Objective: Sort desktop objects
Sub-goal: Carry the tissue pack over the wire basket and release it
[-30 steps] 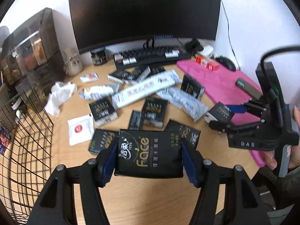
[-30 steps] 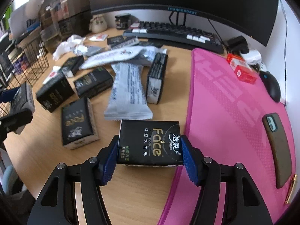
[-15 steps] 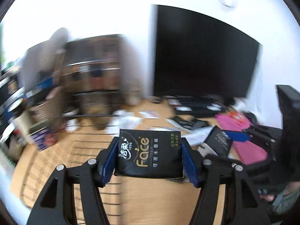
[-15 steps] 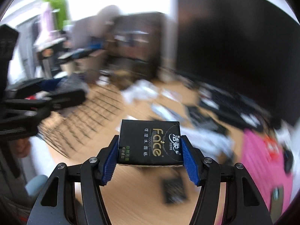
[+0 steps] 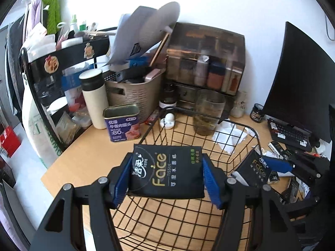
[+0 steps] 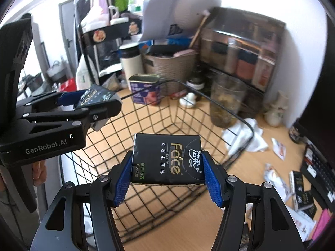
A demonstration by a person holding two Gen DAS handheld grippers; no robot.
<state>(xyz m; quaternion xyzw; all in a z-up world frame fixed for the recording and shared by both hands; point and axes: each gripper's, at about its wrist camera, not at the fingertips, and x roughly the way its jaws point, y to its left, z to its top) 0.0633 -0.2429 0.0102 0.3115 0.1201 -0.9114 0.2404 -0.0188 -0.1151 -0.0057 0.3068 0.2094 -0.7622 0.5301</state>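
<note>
Both tissue packs over the wire basket — only the right view shows the left gripper.

Left gripper clamped on black Face tissue pack, held above black wire basket. Right gripper at 3 o'clock, gripping second Face tissue pack. At 11 o'clock: purple luncheon-meat tin, white thermos.

bright daylight | blown-out white wall | fisheye edge warp | right view blurred
</note>
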